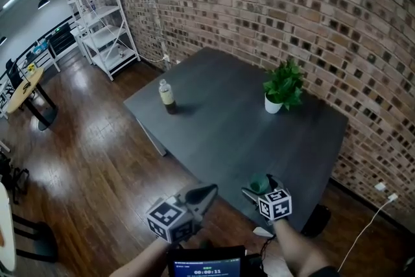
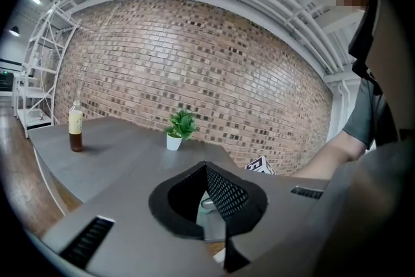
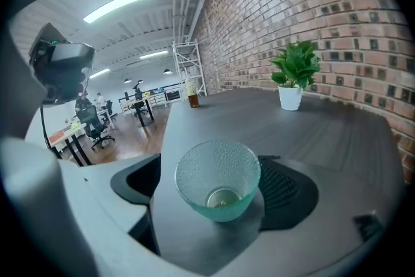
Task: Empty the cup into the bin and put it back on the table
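Pebbled, translucent green cup [image 3: 218, 181], tapered and round, upright on smooth matte dark-grey counter [image 3: 311, 126] near its edge. Flanked by right gripper [image 1: 260, 187] fingers spread wide, not gripping it. Left gripper [image 2: 206, 168] fingers tip to tip, holding nothing.

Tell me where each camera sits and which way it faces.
Head view: on the person's head, looking down at the table; both forearms, left gripper and right gripper show.
Left gripper view: rides that gripper, facing across the table to the brick wall; its shut jaws and an arm show.
Right gripper view: rides that gripper, tilted down at the cup between its open jaws.
Shared: all see plant and bottle.
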Demonstrator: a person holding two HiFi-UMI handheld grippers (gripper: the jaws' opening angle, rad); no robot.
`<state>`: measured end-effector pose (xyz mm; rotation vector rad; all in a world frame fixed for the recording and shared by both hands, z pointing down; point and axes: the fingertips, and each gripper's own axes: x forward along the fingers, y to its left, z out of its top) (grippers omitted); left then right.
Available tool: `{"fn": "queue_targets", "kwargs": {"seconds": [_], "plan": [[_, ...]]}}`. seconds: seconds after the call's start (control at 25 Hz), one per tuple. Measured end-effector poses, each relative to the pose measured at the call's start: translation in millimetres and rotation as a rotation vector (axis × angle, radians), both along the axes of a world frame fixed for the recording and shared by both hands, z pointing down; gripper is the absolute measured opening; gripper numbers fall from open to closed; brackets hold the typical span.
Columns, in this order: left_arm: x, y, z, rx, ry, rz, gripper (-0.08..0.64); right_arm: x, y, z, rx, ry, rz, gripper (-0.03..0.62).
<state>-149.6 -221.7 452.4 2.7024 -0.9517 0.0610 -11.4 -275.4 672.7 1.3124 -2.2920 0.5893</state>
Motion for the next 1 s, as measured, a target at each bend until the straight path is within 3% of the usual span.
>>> {"fn": "queue_targets", "kwargs": {"seconds": [0.36,0.44,1.0], "plan": [[-9,1,7,-0.018,-0.002,-0.019,-0.009,3,0,16,-0.029,0.027,0.005,0.475],[-10,1,8,-0.022,-0.003,-0.022,-0.009,4,0,18,-0.03,0.037,0.008,0.434],[-16,-2,19,-0.045,-0.016,-0.029,-0.009,3,-4,30,-0.031,0.076,0.019,0.434]]}}
